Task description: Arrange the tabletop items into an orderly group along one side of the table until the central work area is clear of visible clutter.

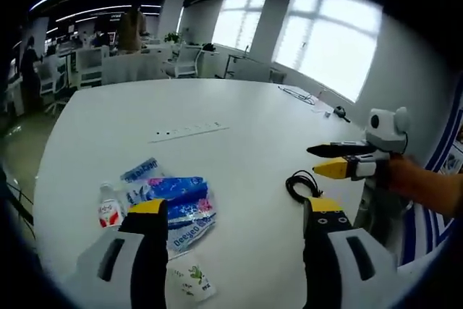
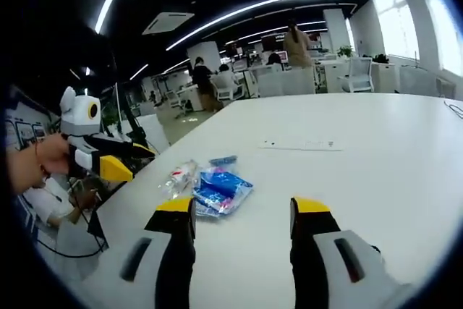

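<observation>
White tabletop (image 1: 239, 150) stretches ahead of us, broad and mostly bare. Near its edge lie a crinkly blue plastic packet (image 1: 177, 204), a small clear bottle with a red label (image 1: 108, 211), a little white sachet (image 1: 194, 280) and a coiled black cable (image 1: 300, 184). Our left gripper (image 1: 235, 215) and right gripper (image 2: 242, 215) both hover with jaws spread, holding nothing. We judge the slick packet could slide away under a pinch (its film looks slippery), the bottle could roll, and the loose cable might snag a jaw.
</observation>
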The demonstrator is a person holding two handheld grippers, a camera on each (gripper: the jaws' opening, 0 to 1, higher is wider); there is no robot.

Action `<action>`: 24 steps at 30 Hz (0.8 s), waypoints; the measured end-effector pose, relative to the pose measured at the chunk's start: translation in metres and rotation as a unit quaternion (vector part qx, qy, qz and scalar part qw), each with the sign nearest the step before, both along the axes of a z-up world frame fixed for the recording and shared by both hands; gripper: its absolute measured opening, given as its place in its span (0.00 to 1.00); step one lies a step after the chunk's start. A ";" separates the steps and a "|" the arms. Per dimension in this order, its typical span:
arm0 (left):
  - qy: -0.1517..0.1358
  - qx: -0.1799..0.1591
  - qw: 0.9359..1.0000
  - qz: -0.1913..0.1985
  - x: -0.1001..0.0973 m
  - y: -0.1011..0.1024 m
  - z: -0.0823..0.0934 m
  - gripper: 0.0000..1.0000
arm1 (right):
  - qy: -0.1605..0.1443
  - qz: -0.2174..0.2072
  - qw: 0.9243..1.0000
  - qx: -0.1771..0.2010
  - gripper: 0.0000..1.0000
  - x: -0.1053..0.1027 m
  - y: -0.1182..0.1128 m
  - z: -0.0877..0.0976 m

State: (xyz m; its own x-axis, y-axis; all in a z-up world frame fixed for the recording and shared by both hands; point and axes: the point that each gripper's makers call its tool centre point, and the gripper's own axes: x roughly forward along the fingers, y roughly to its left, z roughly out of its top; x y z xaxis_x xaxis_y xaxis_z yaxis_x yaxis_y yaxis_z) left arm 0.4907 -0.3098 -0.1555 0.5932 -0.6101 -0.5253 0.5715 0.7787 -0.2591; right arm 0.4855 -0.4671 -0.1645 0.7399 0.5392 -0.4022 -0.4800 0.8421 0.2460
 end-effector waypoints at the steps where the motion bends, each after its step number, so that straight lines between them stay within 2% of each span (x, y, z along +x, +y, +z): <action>1: -0.001 0.001 1.000 0.002 0.001 0.004 0.000 0.78 | 0.000 0.001 1.000 0.000 0.51 0.000 0.002 0.000; 11: -0.003 0.020 1.000 0.003 0.008 0.026 -0.004 0.77 | 0.003 0.011 1.000 -0.004 0.50 0.003 0.020 -0.004; 24: 0.003 0.037 0.999 0.008 0.027 0.047 -0.019 0.75 | 0.020 0.024 0.999 -0.012 0.49 0.019 0.034 -0.024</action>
State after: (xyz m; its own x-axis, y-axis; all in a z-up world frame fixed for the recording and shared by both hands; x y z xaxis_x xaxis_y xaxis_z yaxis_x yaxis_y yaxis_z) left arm 0.5173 -0.2630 -0.1742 0.5989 -0.5604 -0.5721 0.5578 0.8045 -0.2042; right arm 0.5046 -0.4334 -0.1883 0.6964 0.5639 -0.4439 -0.5103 0.8240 0.2463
